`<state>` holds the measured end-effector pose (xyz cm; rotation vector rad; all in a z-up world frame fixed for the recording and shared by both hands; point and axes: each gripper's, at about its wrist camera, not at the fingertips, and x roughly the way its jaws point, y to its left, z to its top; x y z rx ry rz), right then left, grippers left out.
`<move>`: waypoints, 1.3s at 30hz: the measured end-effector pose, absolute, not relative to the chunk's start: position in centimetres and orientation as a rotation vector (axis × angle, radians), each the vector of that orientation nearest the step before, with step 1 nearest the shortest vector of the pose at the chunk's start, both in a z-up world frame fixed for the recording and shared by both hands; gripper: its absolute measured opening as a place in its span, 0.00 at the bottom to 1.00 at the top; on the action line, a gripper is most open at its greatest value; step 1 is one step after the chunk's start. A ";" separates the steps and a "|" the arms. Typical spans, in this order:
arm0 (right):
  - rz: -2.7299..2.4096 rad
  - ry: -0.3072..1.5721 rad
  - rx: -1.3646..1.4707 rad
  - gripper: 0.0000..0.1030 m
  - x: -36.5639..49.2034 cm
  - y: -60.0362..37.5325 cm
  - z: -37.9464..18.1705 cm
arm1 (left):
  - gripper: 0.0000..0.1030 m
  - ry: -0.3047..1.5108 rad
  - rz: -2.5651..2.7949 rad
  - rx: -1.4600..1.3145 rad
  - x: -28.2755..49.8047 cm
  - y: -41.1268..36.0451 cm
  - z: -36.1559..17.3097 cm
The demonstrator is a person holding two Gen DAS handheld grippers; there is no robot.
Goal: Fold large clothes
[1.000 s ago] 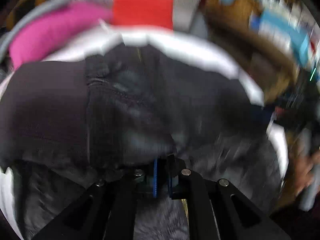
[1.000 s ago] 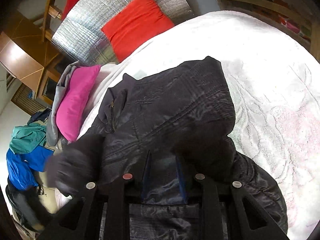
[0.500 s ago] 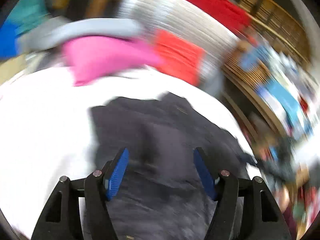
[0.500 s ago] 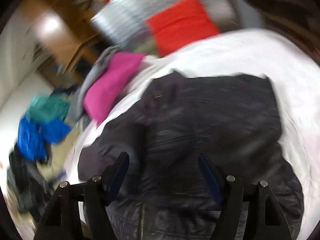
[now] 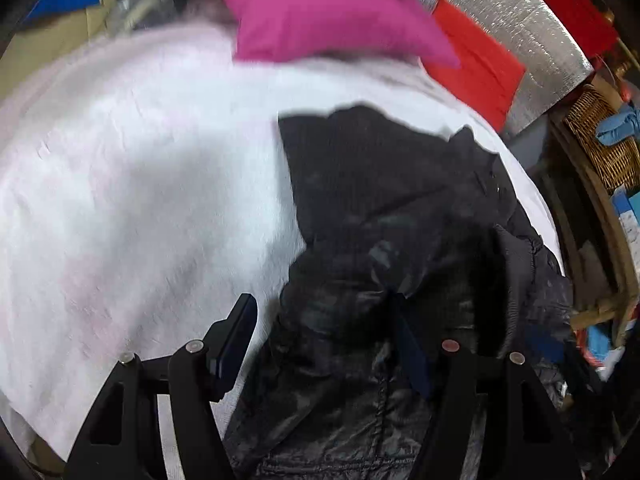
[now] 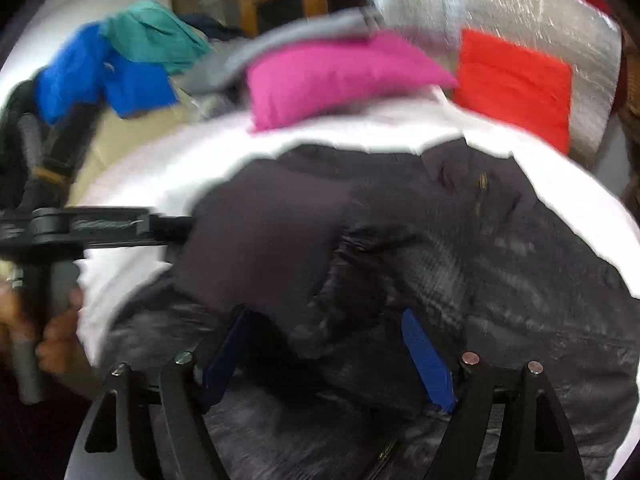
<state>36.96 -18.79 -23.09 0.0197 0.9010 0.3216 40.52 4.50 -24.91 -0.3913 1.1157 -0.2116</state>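
Jacket: a black jacket is lying crumpled on the white bedspread, towards its right side in the left wrist view and filling the middle and lower right of the right wrist view.
Left gripper: the left gripper is hanging above the jacket's left edge with its jaws standing apart; no cloth is sitting between the pads.
Right gripper: the right gripper is hovering over the jacket's dark folds, its jaws closing; whether cloth is reaching up between the blue pads is hard to tell through the blur.
Hidden parts: the jacket's lower hem is running out of view behind both grippers' black arms, and its sleeves are hard to tell from the body in the dark folds.
Cut off: the person's left hand is showing only as a few fingers at the left rim of the right wrist view, gripping a grey handle; the rest of the person is lying outside the picture.
Blur: both views are smearing, so the pink cushion, the red cushion and the silver quilted panel behind them are showing soft edges.
Background: blue and teal clothes are piling up beyond the bed, their shapes unclear.
Writing: no readable label or brand is showing on anything; a small brass-coloured zip pull is the only detail on the jacket.
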 end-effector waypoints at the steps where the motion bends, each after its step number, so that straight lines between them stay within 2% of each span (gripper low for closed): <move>1: 0.330 0.909 0.094 0.45 37.3 -20.0 -23.1 | 0.66 1.123 -0.223 -0.416 40.6 4.7 -25.2; 3: 0.351 0.884 0.234 0.12 37.2 -22.4 -22.4 | 0.66 1.119 -0.240 -0.437 40.4 5.0 -25.4; 4: 0.311 0.850 0.258 0.05 37.1 -23.5 -21.9 | 0.66 1.110 -0.244 -0.432 40.3 4.9 -25.3; 5: 0.258 0.828 0.276 0.02 37.0 -24.7 -21.5 | 0.66 1.092 -0.245 -0.417 39.9 4.8 -24.9; 10: 0.042 0.810 0.521 0.02 36.0 -32.4 -22.5 | 0.66 1.026 -0.266 -0.289 38.5 2.6 -23.3; 12: 0.081 0.810 0.556 0.06 35.4 -33.6 -22.0 | 0.66 1.045 -0.235 -0.223 38.9 1.8 -23.7; 15: 0.218 0.822 0.589 0.07 34.7 -32.7 -21.6 | 0.66 1.067 -0.230 -0.286 39.5 2.2 -24.1; 16: 0.232 0.826 0.570 0.12 34.5 -32.0 -21.5 | 0.66 1.071 -0.230 -0.309 39.7 2.5 -24.1; 17: 0.237 0.834 0.553 0.32 34.7 -31.1 -21.5 | 0.66 1.074 -0.227 -0.341 39.7 3.2 -24.0; 18: 0.254 0.839 0.546 0.68 34.6 -30.0 -21.5 | 0.66 1.068 -0.224 -0.384 39.4 4.5 -23.8; 19: 0.280 0.825 0.547 0.82 34.5 -29.2 -21.2 | 0.66 1.051 -0.221 -0.420 39.1 5.4 -23.3; 20: 0.318 0.790 0.535 0.85 34.2 -28.0 -20.7 | 0.66 1.026 -0.213 -0.448 38.8 6.5 -22.8; 24: 0.340 0.719 0.409 0.85 33.9 -23.4 -18.7 | 0.66 0.957 -0.083 -0.458 38.0 10.5 -21.7; 33: 0.202 0.807 0.033 0.85 36.6 -13.6 -20.9 | 0.66 1.052 -0.011 -0.441 38.5 11.7 -24.0; 36: 0.065 0.763 -0.044 0.81 36.7 -14.9 -21.4 | 0.66 1.040 -0.037 -0.412 38.4 10.5 -23.4; 39: -0.049 0.731 0.148 0.79 36.4 -21.4 -20.2 | 0.66 1.021 -0.075 -0.376 38.1 9.0 -22.8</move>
